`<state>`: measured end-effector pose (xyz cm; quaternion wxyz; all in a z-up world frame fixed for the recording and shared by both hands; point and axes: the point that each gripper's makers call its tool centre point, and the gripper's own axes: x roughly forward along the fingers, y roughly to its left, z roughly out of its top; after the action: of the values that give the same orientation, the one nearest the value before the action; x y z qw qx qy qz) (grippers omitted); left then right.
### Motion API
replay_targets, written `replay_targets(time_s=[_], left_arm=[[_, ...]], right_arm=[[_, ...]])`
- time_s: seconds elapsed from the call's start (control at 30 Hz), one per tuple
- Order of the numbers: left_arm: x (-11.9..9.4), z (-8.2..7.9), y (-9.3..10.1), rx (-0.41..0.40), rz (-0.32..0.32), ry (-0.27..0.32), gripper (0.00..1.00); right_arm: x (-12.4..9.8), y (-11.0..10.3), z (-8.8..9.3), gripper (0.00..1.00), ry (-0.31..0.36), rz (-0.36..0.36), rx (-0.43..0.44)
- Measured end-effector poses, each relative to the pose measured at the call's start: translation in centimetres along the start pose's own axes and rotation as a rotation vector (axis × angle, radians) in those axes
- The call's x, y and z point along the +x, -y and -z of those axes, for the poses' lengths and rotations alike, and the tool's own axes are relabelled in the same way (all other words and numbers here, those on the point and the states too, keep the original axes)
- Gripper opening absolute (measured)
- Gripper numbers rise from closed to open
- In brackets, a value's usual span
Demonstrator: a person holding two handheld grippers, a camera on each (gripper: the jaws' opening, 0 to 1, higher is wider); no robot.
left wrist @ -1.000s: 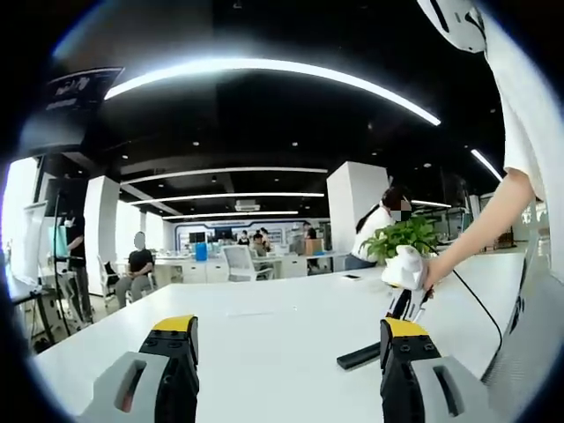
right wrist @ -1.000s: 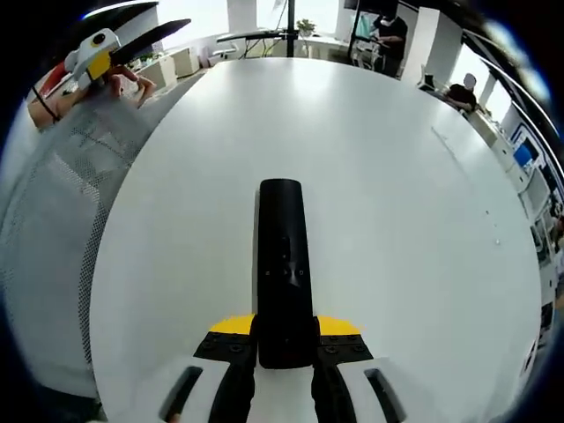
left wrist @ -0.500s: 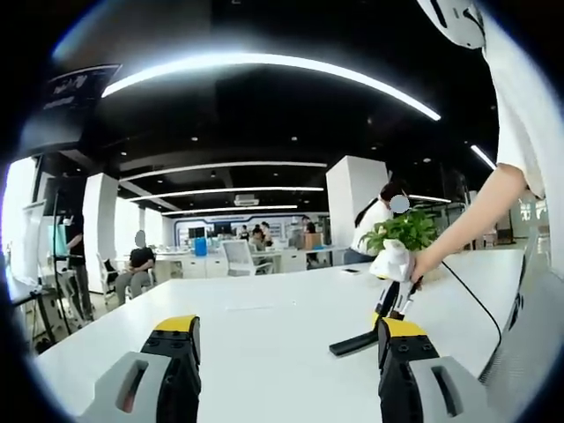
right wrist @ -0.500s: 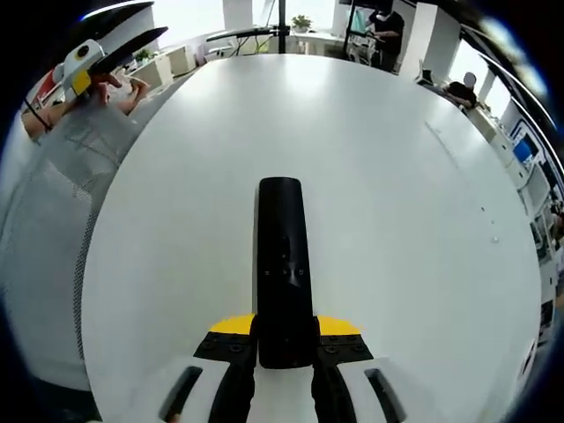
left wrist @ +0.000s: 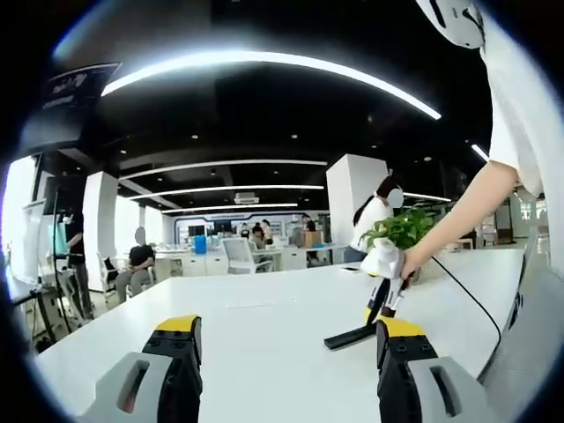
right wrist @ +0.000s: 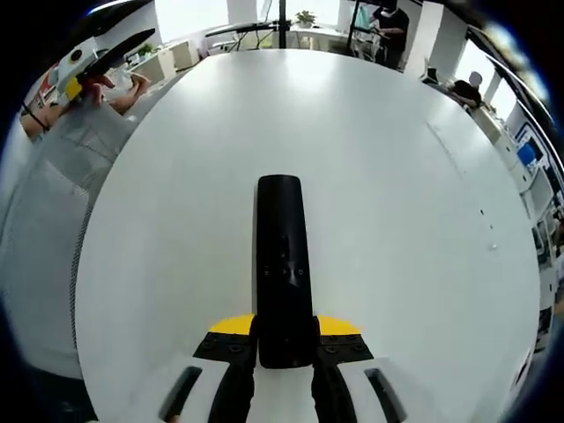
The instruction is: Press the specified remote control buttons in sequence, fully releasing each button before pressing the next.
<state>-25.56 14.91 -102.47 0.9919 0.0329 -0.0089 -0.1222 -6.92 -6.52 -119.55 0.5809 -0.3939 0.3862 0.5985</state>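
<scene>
Seeing a white counter (right wrist: 397, 176) in an open office | my right gripper (right wrist: 284, 352) clamps the black remote (right wrist: 282, 264), frame centre | my left gripper (left wrist: 286, 374) gapes wide, low; potted plant (left wrist: 407, 231) right of centre

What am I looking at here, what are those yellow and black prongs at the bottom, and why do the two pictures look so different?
There is no robot here. A person holds a two-pronged gripper in each hand, and each gripper carries a fisheye camera looking out along its own prongs.

In the left gripper view, the left gripper hangs open and empty over a white table, looking across a big office. Off to the right you see the person's other hand holding the right gripper, with a black remote control sticking out of it.

The right gripper view looks down at the table from that second gripper. Its prongs are shut on the near end of the remote control, which is lifted above the tabletop.
</scene>
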Motion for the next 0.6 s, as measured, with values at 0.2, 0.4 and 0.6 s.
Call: replay_targets(time_s=[0.2, 0.4, 0.6], left_arm=[[0.0, 0.1, -0.1, 0.002, -0.001, -0.007, 0.83], [0.0, 0.1, -0.1, -0.001, 0.001, -0.005, 0.83], [0.0, 0.4, 0.1, 0.002, 0.007, -0.024, 0.83]], right_arm=[[0.0, -0.1, 0.1, 0.22, 0.004, 0.027, 0.018], [-0.1, -0.3, -0.5, 0.28, 0.145, 0.026, 0.209], [-2.6, 0.7, -2.9, 0.34, 0.519, 0.088, 0.476]])
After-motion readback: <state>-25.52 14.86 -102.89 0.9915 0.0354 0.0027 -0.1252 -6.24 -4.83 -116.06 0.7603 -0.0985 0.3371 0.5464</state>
